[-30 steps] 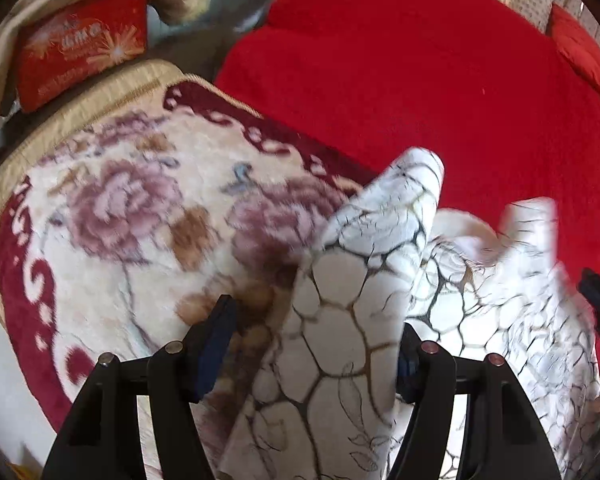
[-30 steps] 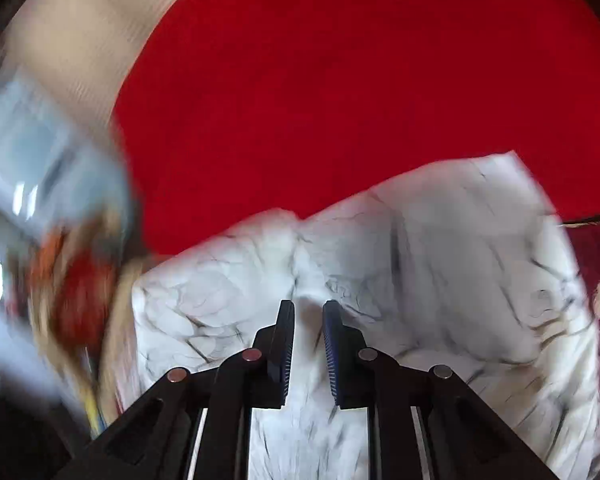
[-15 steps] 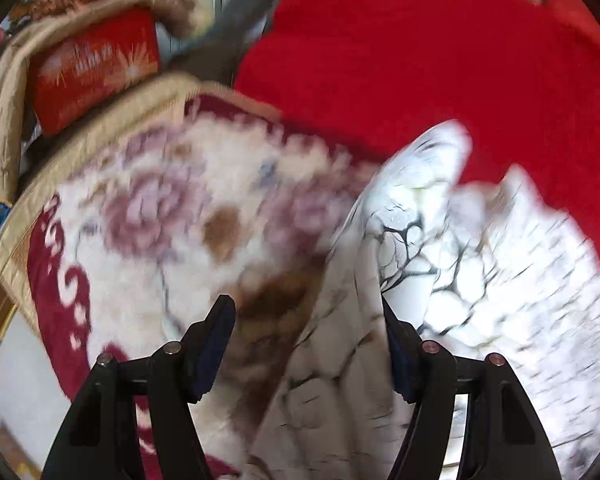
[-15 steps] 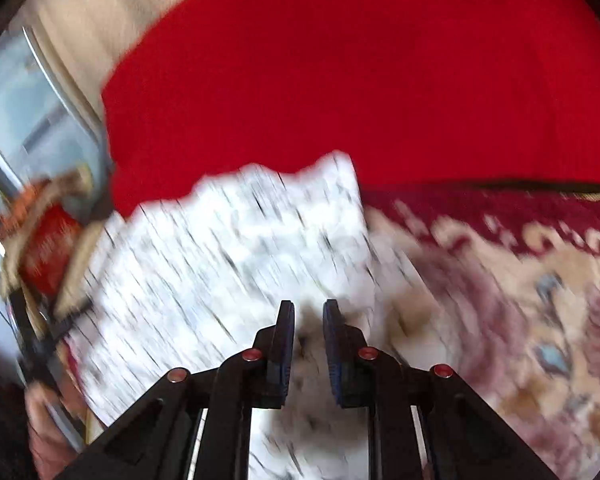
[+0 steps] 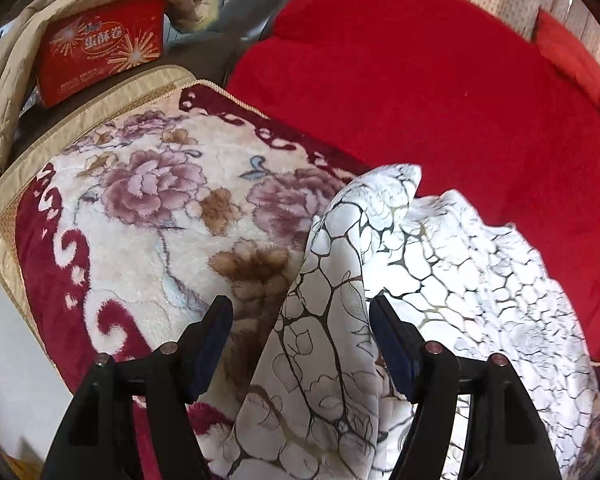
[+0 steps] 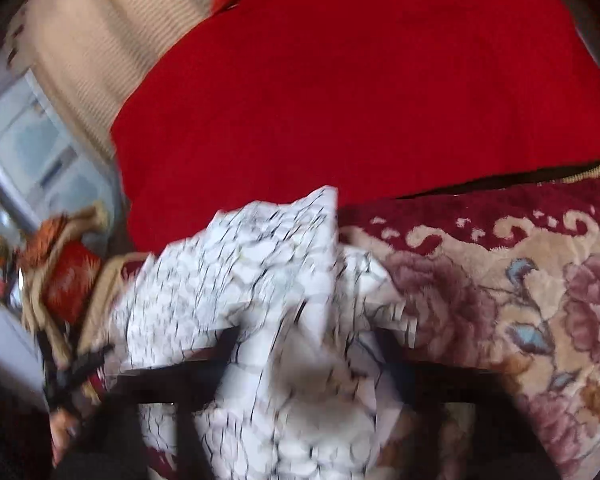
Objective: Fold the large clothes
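The garment is a white cloth (image 5: 440, 264) with a dark crackle print, lying crumpled where the floral blanket meets the red one. My left gripper (image 5: 300, 320) points down at it. A raised fold stands between its jaws against the right pad, with a gap at the left pad, so it is open. In the blurred right wrist view the same cloth (image 6: 236, 280) bunches up in front of my right gripper (image 6: 306, 344). Those jaws are opening wide, and loose cloth sits between them without being pinched.
A cream and maroon floral blanket (image 5: 140, 208) covers the near surface, with a red plush blanket (image 5: 420, 80) behind it. At the far left a red printed box (image 5: 100, 56) sits under a beige quilted coat (image 5: 12, 64). A hand (image 6: 60, 440) shows at the right view's lower left.
The right jaws went from nearly shut on the cloth to wide apart, and that view swung across to take in the floral blanket. The left gripper shifted a little, with its jaws still apart.
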`<act>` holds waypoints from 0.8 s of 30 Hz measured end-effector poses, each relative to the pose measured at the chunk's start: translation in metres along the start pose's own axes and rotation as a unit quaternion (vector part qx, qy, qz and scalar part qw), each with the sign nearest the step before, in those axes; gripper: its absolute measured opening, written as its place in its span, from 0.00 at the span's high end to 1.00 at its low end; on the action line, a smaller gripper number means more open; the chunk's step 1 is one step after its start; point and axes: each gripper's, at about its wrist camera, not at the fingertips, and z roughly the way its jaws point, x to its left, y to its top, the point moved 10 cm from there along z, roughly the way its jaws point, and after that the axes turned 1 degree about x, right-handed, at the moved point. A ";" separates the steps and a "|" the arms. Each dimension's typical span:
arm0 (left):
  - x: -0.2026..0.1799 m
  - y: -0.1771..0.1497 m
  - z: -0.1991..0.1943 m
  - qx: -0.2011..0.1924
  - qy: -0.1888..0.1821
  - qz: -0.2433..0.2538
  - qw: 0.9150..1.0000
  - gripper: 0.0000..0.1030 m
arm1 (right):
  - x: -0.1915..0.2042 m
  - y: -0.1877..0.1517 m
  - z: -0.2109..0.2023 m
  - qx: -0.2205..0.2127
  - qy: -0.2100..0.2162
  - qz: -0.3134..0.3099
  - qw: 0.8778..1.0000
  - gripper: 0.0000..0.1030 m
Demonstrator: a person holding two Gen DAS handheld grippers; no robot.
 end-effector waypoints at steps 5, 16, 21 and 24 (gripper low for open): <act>0.029 -0.001 0.017 0.019 0.025 -0.025 0.999 0.28 | 0.003 -0.003 0.046 0.033 0.023 0.017 0.999 0.17; 0.031 0.000 0.025 0.010 0.052 0.009 0.999 0.27 | 0.060 -0.021 0.020 -0.034 -0.024 -0.113 0.993 0.90; 0.022 0.004 0.015 -0.018 0.045 0.031 0.998 0.27 | 0.015 -0.043 0.048 0.005 -0.101 -0.086 0.991 0.91; 0.010 0.012 -0.003 -0.068 0.060 0.073 0.993 0.27 | -0.003 -0.052 0.059 0.028 -0.112 -0.068 0.991 0.91</act>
